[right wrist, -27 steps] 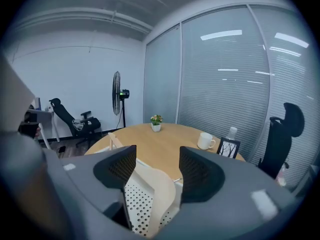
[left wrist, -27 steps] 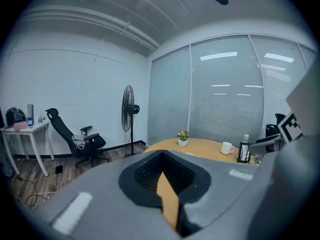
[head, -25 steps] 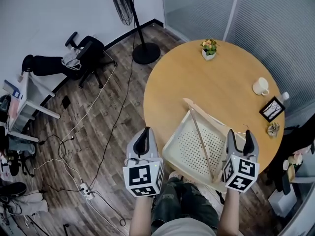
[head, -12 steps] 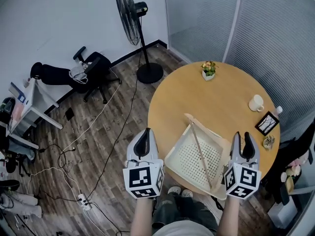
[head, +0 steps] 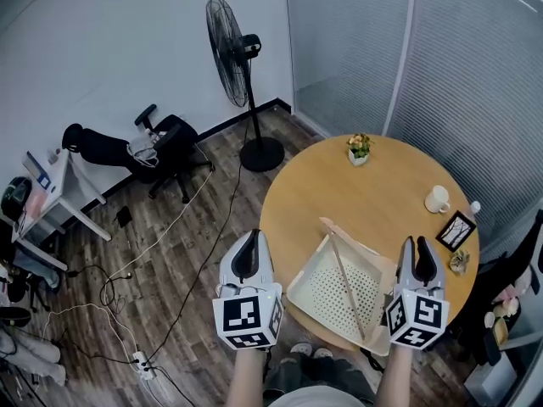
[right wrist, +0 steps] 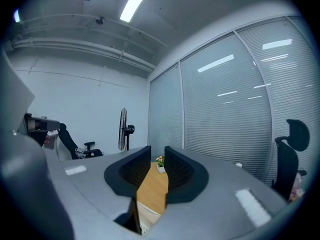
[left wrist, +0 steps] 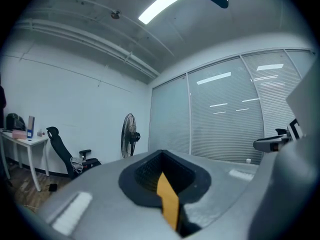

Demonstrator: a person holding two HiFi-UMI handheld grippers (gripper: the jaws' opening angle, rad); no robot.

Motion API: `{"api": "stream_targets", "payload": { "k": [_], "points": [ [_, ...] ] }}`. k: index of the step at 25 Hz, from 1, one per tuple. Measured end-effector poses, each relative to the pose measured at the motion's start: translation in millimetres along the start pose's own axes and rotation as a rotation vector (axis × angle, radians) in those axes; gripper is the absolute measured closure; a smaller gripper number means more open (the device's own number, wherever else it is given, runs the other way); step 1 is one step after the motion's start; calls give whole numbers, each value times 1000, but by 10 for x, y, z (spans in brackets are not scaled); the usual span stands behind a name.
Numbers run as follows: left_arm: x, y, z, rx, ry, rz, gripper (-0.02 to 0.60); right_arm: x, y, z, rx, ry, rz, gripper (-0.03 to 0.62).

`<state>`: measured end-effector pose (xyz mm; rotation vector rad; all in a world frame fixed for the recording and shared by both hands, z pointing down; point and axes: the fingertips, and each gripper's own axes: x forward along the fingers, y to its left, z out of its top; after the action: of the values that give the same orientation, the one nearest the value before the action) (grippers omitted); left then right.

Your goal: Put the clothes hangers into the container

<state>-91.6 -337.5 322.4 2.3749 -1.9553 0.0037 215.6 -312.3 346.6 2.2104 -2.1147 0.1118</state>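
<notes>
A pale wooden clothes hanger (head: 346, 280) lies inside the cream perforated plastic container (head: 321, 299). It is made of slim, bare wood bars. One long bar runs diagonally across the dotted floor from the far left corner toward the near rim, and a second bar branches from that same corner along the far edge. Its hook cannot be made out.

The container is a shallow rectangular basket with low walls. It sits at the near edge of the round light-wood surface (head: 365, 189), turned at an angle to the person.

The left claw (head: 248, 244) hangs over the wood-plank floor (head: 182, 253), just left of the container and clear of the surface. Its black pads meet at the tips and hold nothing. The right claw (head: 421, 249) hovers at the container's right side, its pads a narrow slit apart and empty. Through that slit, the right gripper view shows a strip of the surface, a corner of the container and the small white pot of flowers (head: 359, 149).

The pot stands at the far edge of the surface. A white cup (head: 437, 199) and a small black-framed picture (head: 456, 230) sit near the right edge, well apart from the container. A black pedestal fan (head: 231, 53) and a black office chair (head: 165, 138) stand on the floor beyond.
</notes>
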Motion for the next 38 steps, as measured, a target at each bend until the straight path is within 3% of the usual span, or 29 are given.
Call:
{"api": "stream_targets", "payload": {
  "k": [17,38],
  "points": [
    [-48,-42,217,6,-49,-21,580,-76,-75,202,15,-50,-40,571],
    [-30,-108,173,8,-42,-24,580,-66,-82,157,6,-43,-35,571]
  ]
}}
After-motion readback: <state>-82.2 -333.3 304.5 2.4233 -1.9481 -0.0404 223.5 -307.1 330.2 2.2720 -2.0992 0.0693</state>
